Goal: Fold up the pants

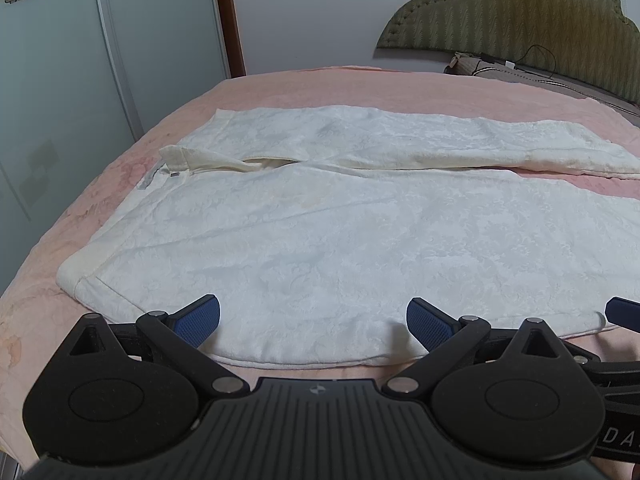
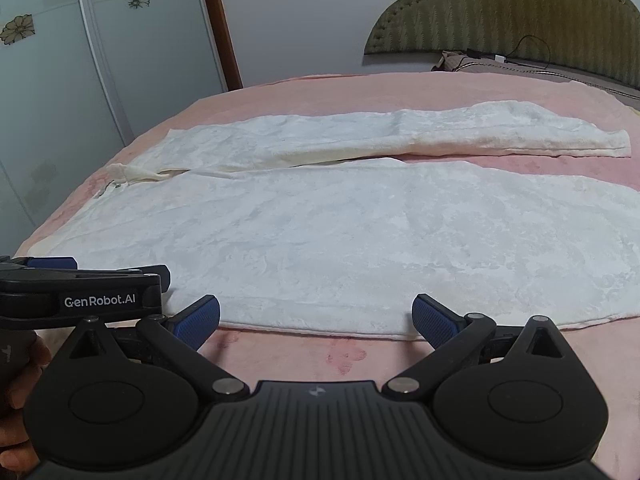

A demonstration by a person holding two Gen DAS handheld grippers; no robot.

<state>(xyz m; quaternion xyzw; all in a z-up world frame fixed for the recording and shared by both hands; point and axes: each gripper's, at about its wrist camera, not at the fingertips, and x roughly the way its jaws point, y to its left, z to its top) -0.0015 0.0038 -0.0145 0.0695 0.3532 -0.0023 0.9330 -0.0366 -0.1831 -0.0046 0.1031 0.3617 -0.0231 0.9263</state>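
While both grippers hang low over the near edge of the bed, the pink bedspread covers the whole mattress; its weave is soft, with faint darker floral blotches near the near edge. At the far right end stands an olive quilted headboard with a scalloped top and chevron stitching. A black cable trails along its base. Beyond the left edge of the bed: pale frosted wardrobe doors with printed flowers, then a brown wooden door frame, then plain grey-white wall.

White pants lie spread flat across the middle of the bed, waistband toward the left edge, legs running toward the headboard end. Fabric is plush, with an embossed floral pattern. The far leg lies narrow and straight; the near leg lies broad, its long hem parallel to the near edge. A strip of bedspread shows between the two legs toward the cuffs.

Left gripper: jaws wide apart, blue textured pads, nothing between them, tips over the near hem of the pants. Right gripper: jaws equally wide, empty, tips at the near hem further toward the cuff. In the right wrist view the left gripper shows at the left margin, with a hand on its handle.
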